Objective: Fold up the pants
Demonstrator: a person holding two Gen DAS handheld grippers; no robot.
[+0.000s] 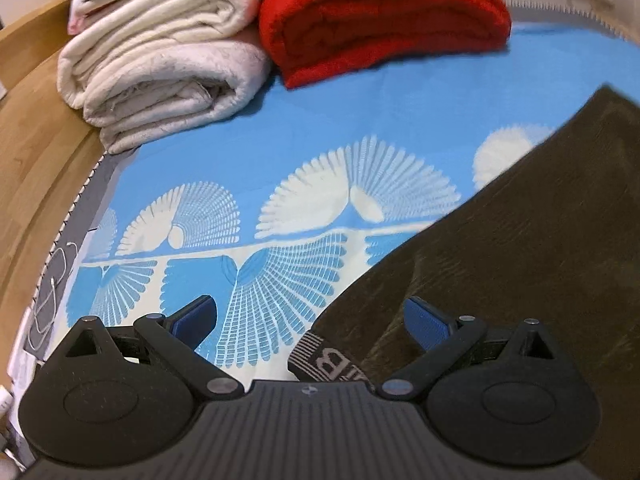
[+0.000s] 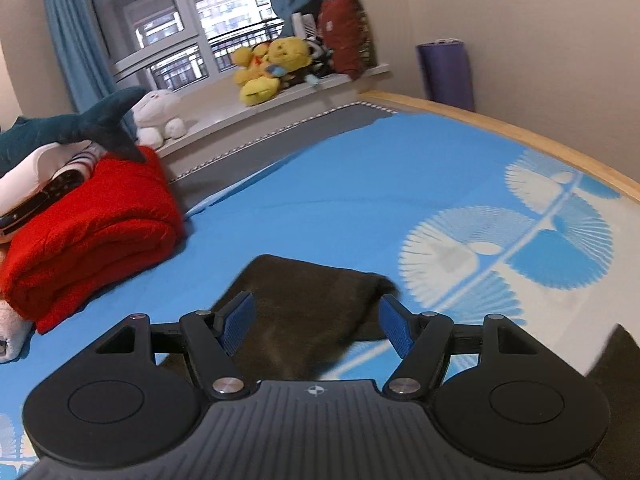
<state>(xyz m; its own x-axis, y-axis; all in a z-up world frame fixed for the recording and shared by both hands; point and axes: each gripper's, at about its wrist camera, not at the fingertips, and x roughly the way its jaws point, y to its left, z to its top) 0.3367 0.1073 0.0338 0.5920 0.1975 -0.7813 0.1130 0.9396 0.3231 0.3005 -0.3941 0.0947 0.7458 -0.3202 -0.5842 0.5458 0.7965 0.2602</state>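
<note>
With both the left gripper (image 1: 310, 322) and right gripper (image 2: 316, 322) held wide apart and nothing pinched, the dark pants (image 1: 520, 240) could be bunched up if only the top layer is grabbed.

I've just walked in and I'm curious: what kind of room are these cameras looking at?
Most likely a bedroom. A blue patterned bedsheet covers a bed, folded blankets are stacked on it, and plush toys sit on the window ledge.
</note>
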